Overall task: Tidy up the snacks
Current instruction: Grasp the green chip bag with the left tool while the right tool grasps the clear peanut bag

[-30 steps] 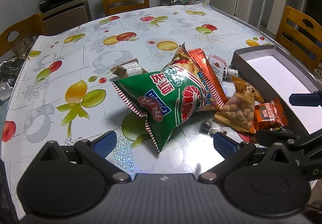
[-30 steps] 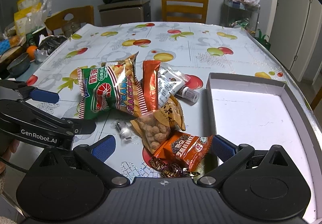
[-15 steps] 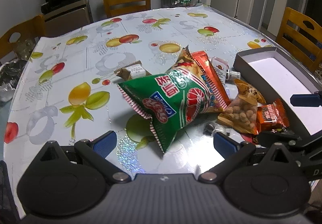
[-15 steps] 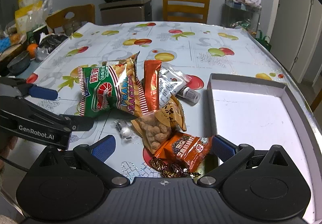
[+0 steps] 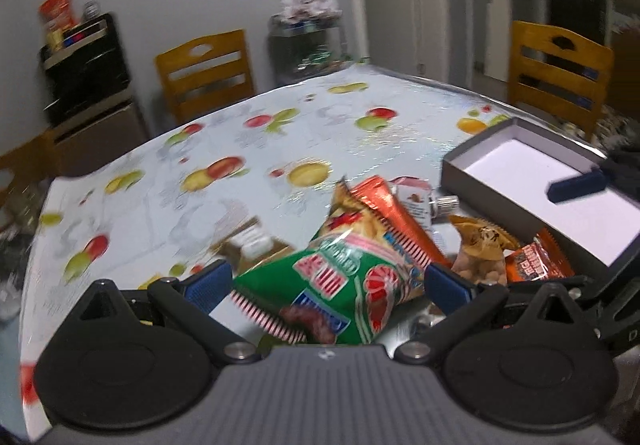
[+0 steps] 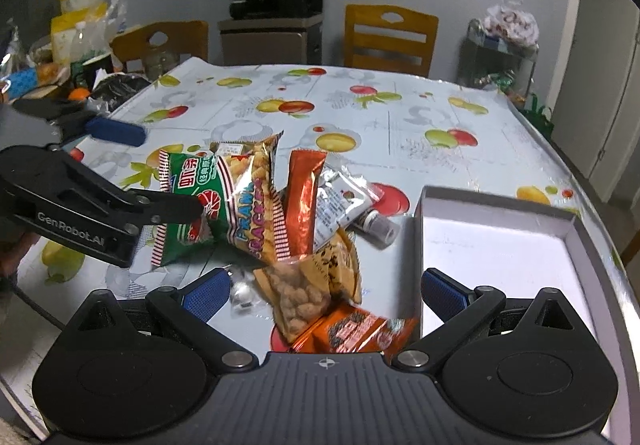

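A pile of snacks lies on the fruit-print tablecloth. The green prawn cracker bag [image 5: 344,285] [image 6: 200,201] lies between the fingers of my open left gripper [image 5: 328,281], which straddles it. Beside it lie a long orange bar [image 6: 302,201], a silver packet [image 6: 336,201], a peanut bag [image 6: 308,293] [image 5: 480,265] and an orange packet [image 6: 360,329] [image 5: 536,261]. My right gripper [image 6: 324,289] is open over the peanut bag and orange packet. The grey box [image 6: 496,245] [image 5: 532,173] with a white inside stands open at the right.
A small brown packet [image 5: 252,241] lies left of the pile. A small foil candy [image 6: 242,291] lies by my right gripper's left finger. Wooden chairs [image 6: 390,37] stand around the table. Clutter and bags [image 6: 80,57] sit at the far left edge.
My left gripper has moved forward and lower, so the green bag now lies between its fingers. My right gripper has moved forward slightly over the peanut bag and orange packet.
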A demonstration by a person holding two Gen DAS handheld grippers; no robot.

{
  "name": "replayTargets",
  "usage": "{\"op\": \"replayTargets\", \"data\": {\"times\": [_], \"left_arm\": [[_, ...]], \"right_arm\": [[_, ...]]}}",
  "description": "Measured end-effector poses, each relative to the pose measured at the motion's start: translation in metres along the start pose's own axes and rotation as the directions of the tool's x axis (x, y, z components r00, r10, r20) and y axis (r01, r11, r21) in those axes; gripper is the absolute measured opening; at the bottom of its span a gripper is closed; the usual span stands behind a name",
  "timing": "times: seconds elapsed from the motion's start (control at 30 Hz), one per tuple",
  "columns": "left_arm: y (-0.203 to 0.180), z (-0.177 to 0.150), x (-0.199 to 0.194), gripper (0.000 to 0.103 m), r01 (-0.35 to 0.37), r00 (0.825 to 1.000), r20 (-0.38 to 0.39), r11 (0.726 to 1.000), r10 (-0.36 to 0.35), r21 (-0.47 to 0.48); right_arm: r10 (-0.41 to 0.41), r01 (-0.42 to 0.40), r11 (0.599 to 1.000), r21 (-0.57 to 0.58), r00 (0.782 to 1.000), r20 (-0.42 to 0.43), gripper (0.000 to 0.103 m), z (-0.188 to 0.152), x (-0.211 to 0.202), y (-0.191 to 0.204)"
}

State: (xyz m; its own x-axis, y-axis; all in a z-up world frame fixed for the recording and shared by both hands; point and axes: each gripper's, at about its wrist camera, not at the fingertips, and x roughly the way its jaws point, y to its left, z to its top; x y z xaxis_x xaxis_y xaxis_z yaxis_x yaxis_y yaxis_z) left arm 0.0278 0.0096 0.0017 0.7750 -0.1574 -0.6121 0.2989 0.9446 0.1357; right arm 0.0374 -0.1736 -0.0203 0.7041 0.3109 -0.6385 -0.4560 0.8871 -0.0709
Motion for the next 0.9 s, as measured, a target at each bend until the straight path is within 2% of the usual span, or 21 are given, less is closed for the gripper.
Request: {"op": "replayTargets", "data": {"times": [0.23,0.57,0.73,0.9], "left_arm": [[-0.002,0.006,0.018,0.103,0.061,0.998,0.006,0.997,-0.061,0.04],[0.001,0.0,0.042,0.103,0.062,0.998,0.004,0.996,-0.063,0.062],[0.007,-0.006,0.042,0.103,0.08,0.997,0.014,0.995,-0.081,0.056],[0.014,-0.011,0.042,0.103,0.084,0.996,0.004,0.996,-0.084,0.044]], "right_arm": [[0.025,-0.024,1.0,0.003,0.999,-0.033,0.102,0.006,0.021,0.002],[0.015,-0.014,1.0,0.017,0.996,-0.09,0.09,0.003,0.056,0.005],[0.048,-0.047,0.999,0.009,0.994,-0.094,0.072,-0.003,0.062,0.005],[0.065,-0.063,0.998,0.029,0.995,-0.077,0.064,-0.003,0.059,0.002]]}}
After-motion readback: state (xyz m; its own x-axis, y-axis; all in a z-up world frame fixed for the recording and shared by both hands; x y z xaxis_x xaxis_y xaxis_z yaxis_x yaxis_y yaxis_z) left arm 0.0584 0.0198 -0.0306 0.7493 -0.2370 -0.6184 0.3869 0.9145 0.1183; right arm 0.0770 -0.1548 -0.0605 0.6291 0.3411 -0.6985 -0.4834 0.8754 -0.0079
